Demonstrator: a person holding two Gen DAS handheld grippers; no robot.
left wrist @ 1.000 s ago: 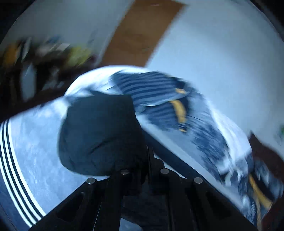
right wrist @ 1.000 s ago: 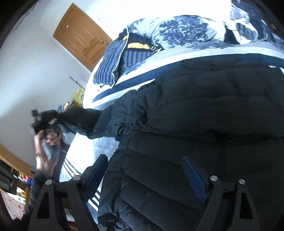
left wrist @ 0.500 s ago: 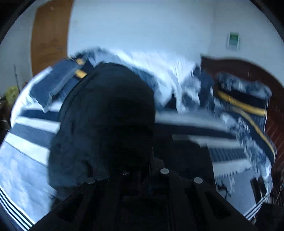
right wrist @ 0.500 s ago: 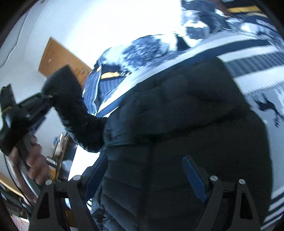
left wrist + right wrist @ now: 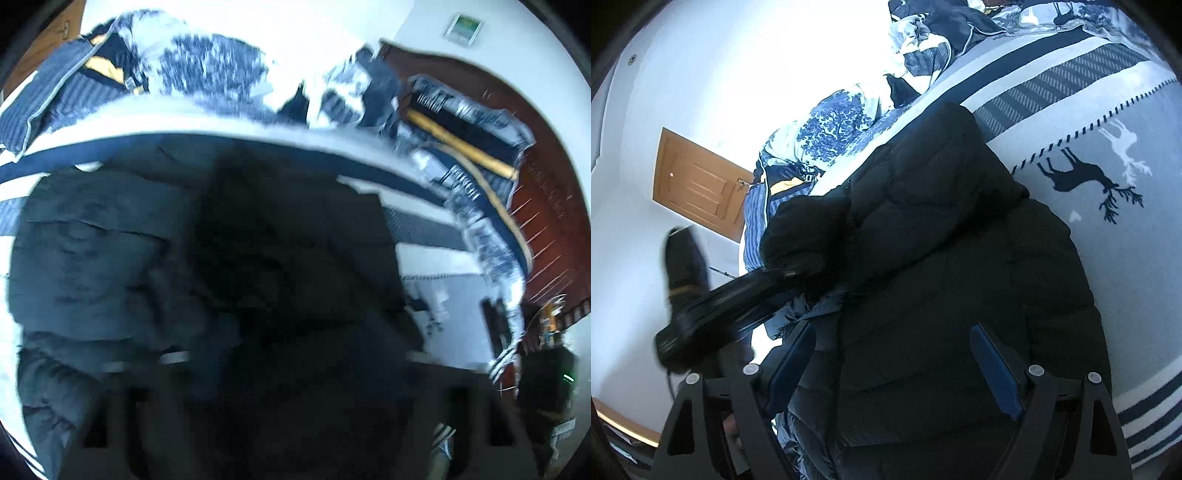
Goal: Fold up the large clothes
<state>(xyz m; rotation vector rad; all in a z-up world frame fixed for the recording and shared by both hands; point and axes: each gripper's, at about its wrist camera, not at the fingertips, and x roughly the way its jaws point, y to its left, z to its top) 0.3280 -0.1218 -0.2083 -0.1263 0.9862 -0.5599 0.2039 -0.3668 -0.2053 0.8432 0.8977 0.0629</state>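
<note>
A black quilted puffer jacket (image 5: 960, 258) lies on a bed with a grey blanket (image 5: 1108, 122) patterned with stripes and deer. My right gripper (image 5: 894, 365) is open and empty, its blue-padded fingers (image 5: 995, 371) hovering just above the jacket's body. In the right wrist view my left gripper (image 5: 790, 271) is shut on the jacket's sleeve end (image 5: 801, 232) and holds it over the jacket's left side. The left wrist view is blurred: the dark sleeve (image 5: 295, 295) fills the middle, over the jacket (image 5: 92, 258), and my left gripper's fingers are lost in the dark.
A rumpled blue-and-white duvet (image 5: 831, 125) and striped pillows (image 5: 66, 92) lie along the far side of the bed. A dark wooden headboard (image 5: 546, 206) stands at the right. A wooden door (image 5: 698, 181) is in the white wall behind.
My left gripper has swung the sleeve from out at the left, up and inward over the jacket body. My right gripper stayed open above the jacket and turned towards the headboard.
</note>
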